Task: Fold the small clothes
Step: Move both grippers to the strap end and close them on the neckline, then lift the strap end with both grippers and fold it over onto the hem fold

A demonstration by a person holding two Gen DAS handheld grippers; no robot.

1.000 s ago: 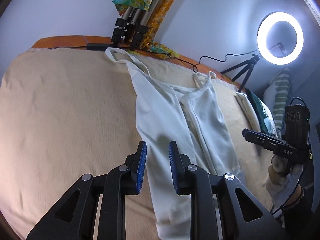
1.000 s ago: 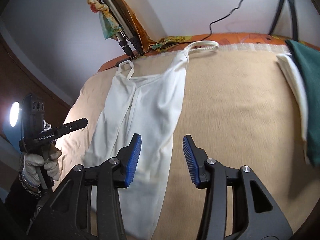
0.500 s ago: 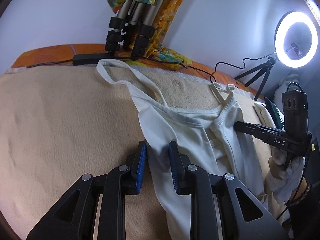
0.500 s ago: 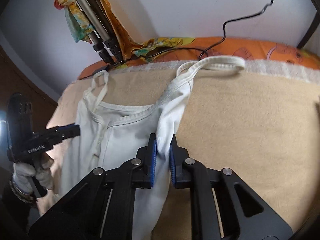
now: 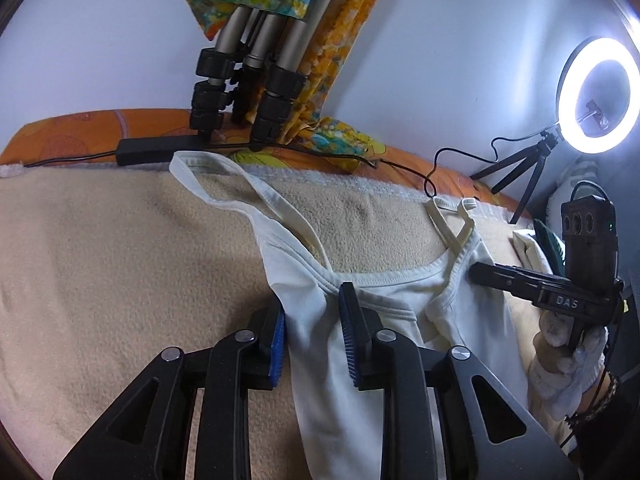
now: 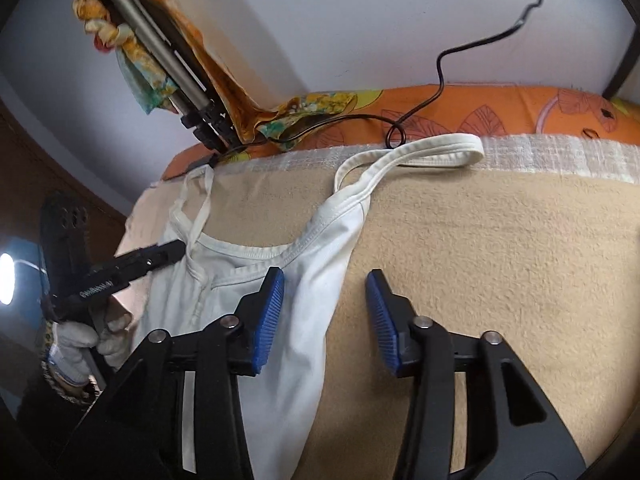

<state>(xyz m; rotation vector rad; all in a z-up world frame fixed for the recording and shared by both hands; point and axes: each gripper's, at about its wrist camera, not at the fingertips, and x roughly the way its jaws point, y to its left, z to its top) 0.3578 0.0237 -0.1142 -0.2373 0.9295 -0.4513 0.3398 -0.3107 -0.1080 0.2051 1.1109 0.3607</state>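
A white strappy top (image 5: pixel 384 312) lies lengthwise on the beige blanket (image 5: pixel 120 264), straps toward the wall. My left gripper (image 5: pixel 312 328) is open, its blue pads either side of the top's left armhole edge, not closed on it. In the right wrist view the top (image 6: pixel 304 304) lies under and left of my right gripper (image 6: pixel 326 296), which is open wide with its left pad over the fabric's side edge. One long strap (image 6: pixel 424 152) reaches the blanket's far edge. Each gripper shows in the other's view: the right one (image 5: pixel 520 280), the left one (image 6: pixel 136 264).
A folded tripod (image 5: pixel 240 92) draped in patterned cloth leans on the wall behind the bed. A lit ring light (image 5: pixel 596 96) on a small tripod stands at the right. A black cable (image 6: pixel 440 80) runs along the orange mattress edge (image 6: pixel 480 108). Folded clothes (image 5: pixel 536 244) lie at the right.
My right gripper was shut on the top's side edge half a second ago and has opened wide, letting it go. Both grippers have moved up toward the straps.
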